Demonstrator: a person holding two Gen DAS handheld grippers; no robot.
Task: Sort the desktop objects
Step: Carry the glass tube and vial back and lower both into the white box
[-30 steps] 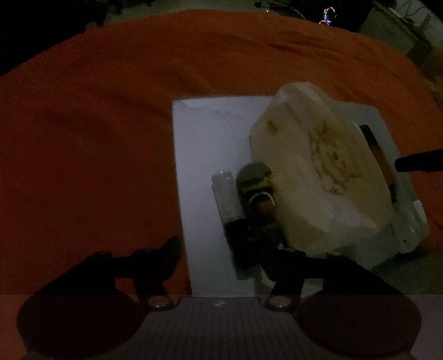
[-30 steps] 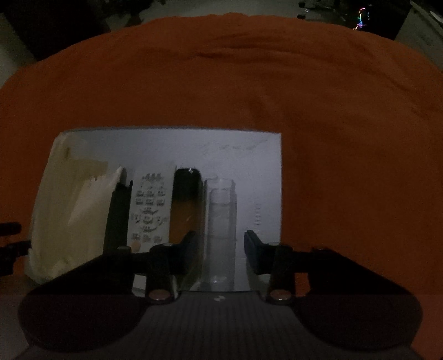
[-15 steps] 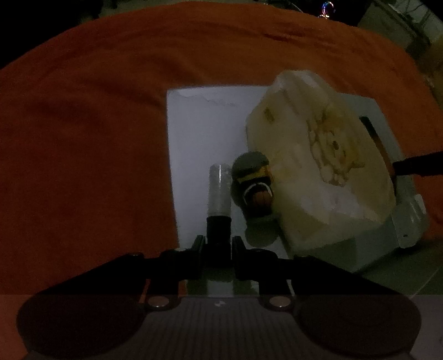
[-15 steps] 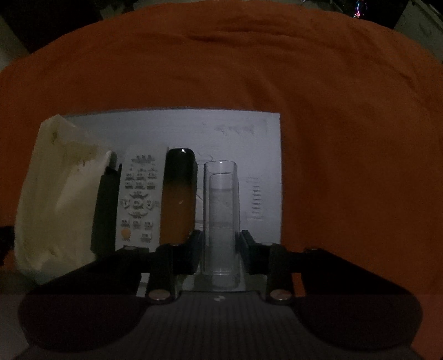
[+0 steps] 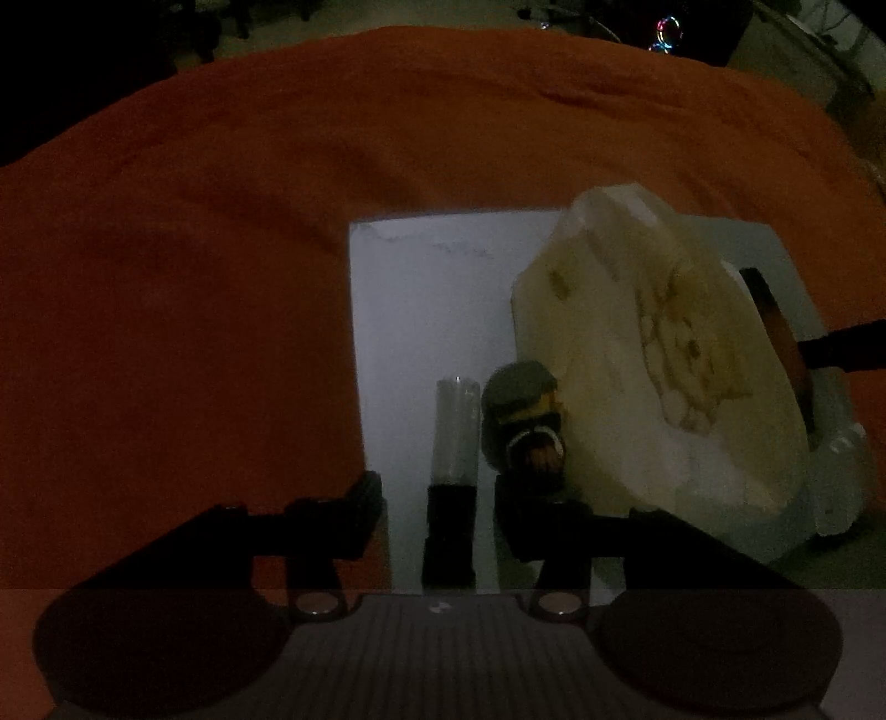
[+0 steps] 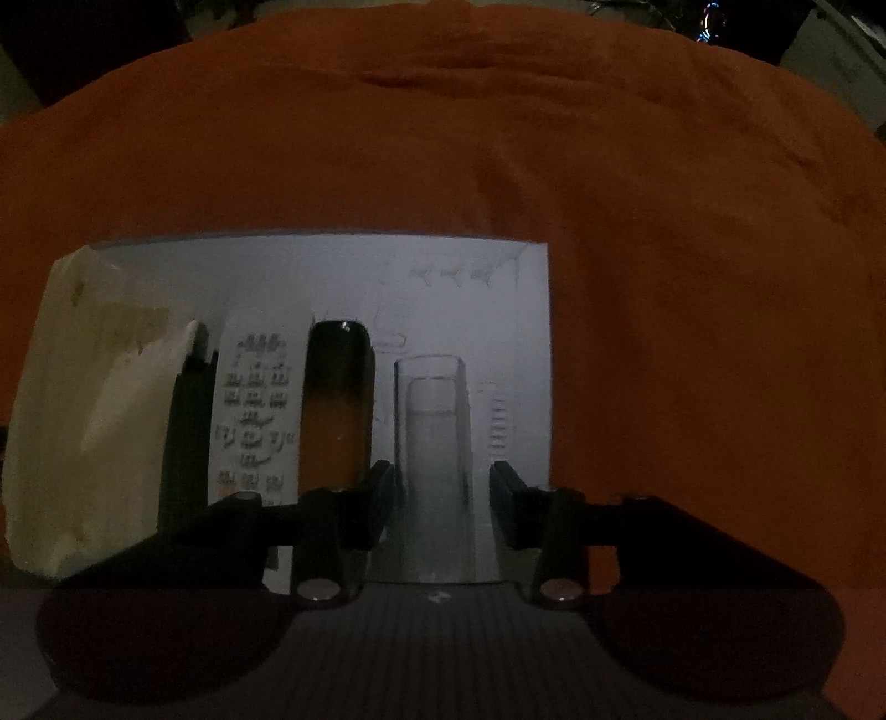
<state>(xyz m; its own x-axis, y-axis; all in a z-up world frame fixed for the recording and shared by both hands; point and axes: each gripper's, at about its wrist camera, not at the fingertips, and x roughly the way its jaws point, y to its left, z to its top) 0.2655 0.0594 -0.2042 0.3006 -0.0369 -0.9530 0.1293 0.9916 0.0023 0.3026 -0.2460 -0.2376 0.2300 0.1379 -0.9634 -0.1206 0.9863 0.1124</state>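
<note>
A white sheet [image 5: 410,310] lies on the orange cloth. In the left wrist view a tube with a clear cap and black body [image 5: 454,443] lies on it between the fingers of my open left gripper [image 5: 437,498], untouched. Beside it sit a small figurine [image 5: 523,421] and a cream tissue pack [image 5: 653,354]. In the right wrist view my open right gripper [image 6: 440,493] straddles a clear rectangular case [image 6: 434,443] without touching it. Left of it lie a black-and-orange bar [image 6: 335,404], a white remote [image 6: 255,404] and the tissue pack [image 6: 83,399].
The orange cloth [image 5: 194,277] covers the table all around the sheet [image 6: 454,288]. A dark gripper tip [image 5: 841,354] shows at the right edge of the left wrist view. The room beyond the table's far edge is dark, with a small coloured light [image 5: 667,33].
Both grippers were shut half a second ago, the left on the tube and the right on the clear case. Both have now opened, leaving the objects lying on the sheet.
</note>
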